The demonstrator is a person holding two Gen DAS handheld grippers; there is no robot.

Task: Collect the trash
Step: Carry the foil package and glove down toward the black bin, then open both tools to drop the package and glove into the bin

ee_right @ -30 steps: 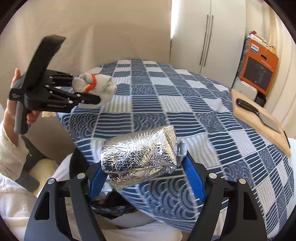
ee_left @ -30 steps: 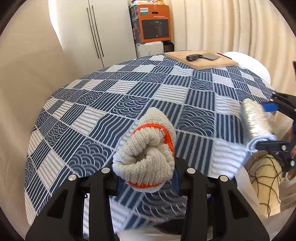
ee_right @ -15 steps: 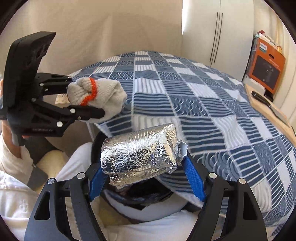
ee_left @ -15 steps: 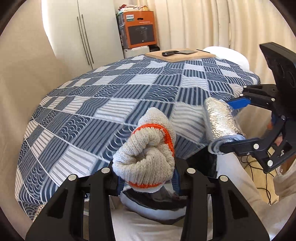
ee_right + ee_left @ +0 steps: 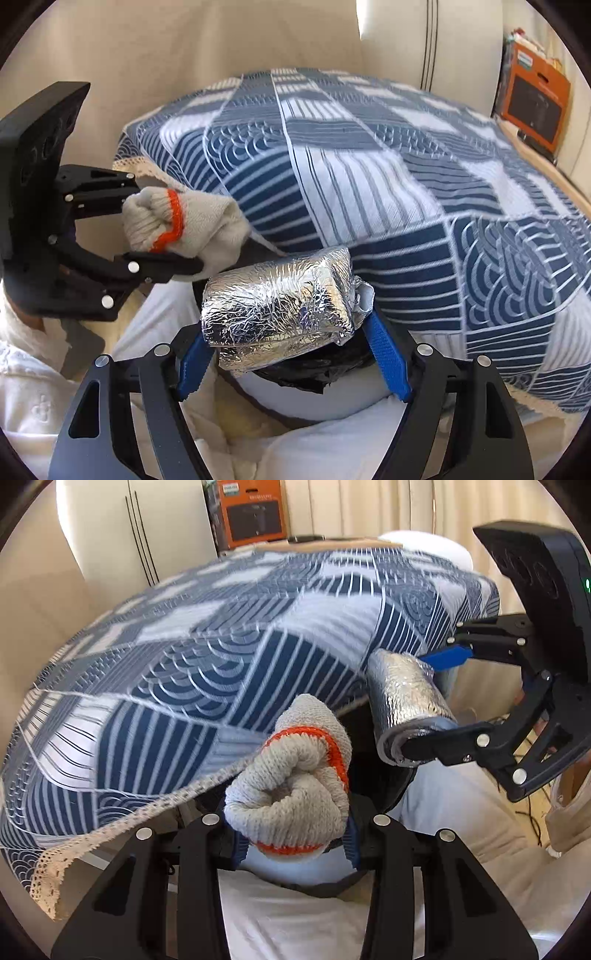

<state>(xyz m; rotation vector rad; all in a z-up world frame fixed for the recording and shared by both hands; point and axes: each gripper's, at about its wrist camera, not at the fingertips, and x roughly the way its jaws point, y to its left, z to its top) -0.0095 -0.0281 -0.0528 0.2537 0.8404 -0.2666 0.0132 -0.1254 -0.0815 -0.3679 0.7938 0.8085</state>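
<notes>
Bin (image 5: 314, 398) mostly hidden beneath foil bundle (image 5: 280, 306), glove (image 5: 291, 786).

The bin (image 5: 325, 373) at six o'clock sits mostly hidden behind the foil roll (image 5: 280, 306); the tablecloth (image 5: 236, 653) is motion-blurred.

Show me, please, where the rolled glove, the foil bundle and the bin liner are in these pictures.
glove (image 5: 291, 775): left wrist view, on its knit folds below the orange band.
foil bundle (image 5: 280, 299): right wrist view, on its crinkled front face.
bin liner (image 5: 314, 373): right wrist view, on the black plastic under the bundle.
</notes>
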